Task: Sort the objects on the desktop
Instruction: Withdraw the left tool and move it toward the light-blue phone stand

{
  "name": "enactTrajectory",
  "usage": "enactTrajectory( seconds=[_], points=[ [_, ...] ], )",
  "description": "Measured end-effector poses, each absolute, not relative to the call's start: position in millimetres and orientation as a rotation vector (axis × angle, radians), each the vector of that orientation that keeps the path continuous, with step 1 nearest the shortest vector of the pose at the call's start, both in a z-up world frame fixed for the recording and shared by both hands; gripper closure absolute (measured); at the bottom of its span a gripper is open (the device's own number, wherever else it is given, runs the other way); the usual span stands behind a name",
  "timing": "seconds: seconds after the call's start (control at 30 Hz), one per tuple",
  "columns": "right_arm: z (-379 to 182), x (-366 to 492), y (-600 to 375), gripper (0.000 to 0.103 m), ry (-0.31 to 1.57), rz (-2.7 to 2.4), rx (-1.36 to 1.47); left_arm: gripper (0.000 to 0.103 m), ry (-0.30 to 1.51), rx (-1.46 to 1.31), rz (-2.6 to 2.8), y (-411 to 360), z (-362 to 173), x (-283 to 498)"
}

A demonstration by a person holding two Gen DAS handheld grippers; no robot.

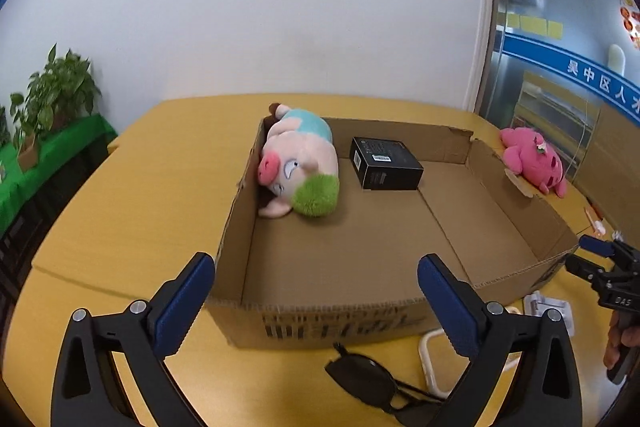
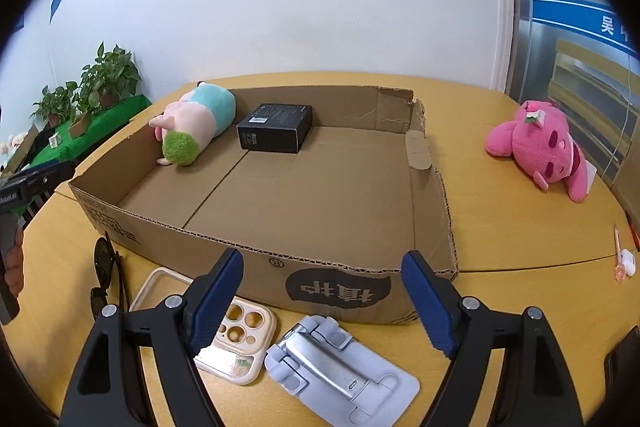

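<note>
Through my left wrist camera, my left gripper (image 1: pixel 316 291) hangs spread wide and empty above the near wall of the cardboard box (image 1: pixel 320 311), which sits mid-bench. Inside, a pig toy (image 1: pixel 300 167) lies against the box's left wall toward the far left corner, and a black carton (image 1: pixel 384 163) rests near the far wall. On the bench (image 1: pixel 120 207) in front of the box lie dark sunglasses (image 1: pixel 360 379), just beside a pale phone case (image 1: pixel 428 355). A pink toy (image 1: pixel 532 163) lies outside the box past its far right corner. I'd judge the sunglasses light but fragile and slick on the lenses; the bridge or a temple arm looks the safest hold, though they lie flat, so the lower finger must slide under.

Through my right wrist camera, my right gripper (image 2: pixel 322 303) is likewise spread, holding nothing, over the near bench edge. Directly below it lie the phone case (image 2: pixel 236 343) and a grey folding stand (image 2: pixel 340 367), side by side and close to touching. The stand looks stiff, metal and fairly heavy: pinch across its narrow width. The case is probably thin and flexible; take it by one long rim. The pink toy (image 2: pixel 544 151), near the bench's far right edge, is soft and light, so any squeeze of the body should hold.
</note>
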State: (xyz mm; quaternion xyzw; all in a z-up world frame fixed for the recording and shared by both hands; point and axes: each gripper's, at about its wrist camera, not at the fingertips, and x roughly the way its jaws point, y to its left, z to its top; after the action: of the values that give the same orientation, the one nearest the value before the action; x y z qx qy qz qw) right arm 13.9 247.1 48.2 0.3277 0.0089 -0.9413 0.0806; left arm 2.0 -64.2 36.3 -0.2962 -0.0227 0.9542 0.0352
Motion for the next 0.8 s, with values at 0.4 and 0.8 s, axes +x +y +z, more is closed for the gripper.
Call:
enactTrajectory(
  seconds=[0.4,0.8],
  points=[
    [38,-1,254,0.021,0.034,-2.842,1.008,0.002,0.037,-1.100,2.837,-54,10,-10],
    [54,31,274,0.021,0.021,-2.858,0.913,0.002,-0.064,-1.048,2.837,-43,41,12]
  ],
)
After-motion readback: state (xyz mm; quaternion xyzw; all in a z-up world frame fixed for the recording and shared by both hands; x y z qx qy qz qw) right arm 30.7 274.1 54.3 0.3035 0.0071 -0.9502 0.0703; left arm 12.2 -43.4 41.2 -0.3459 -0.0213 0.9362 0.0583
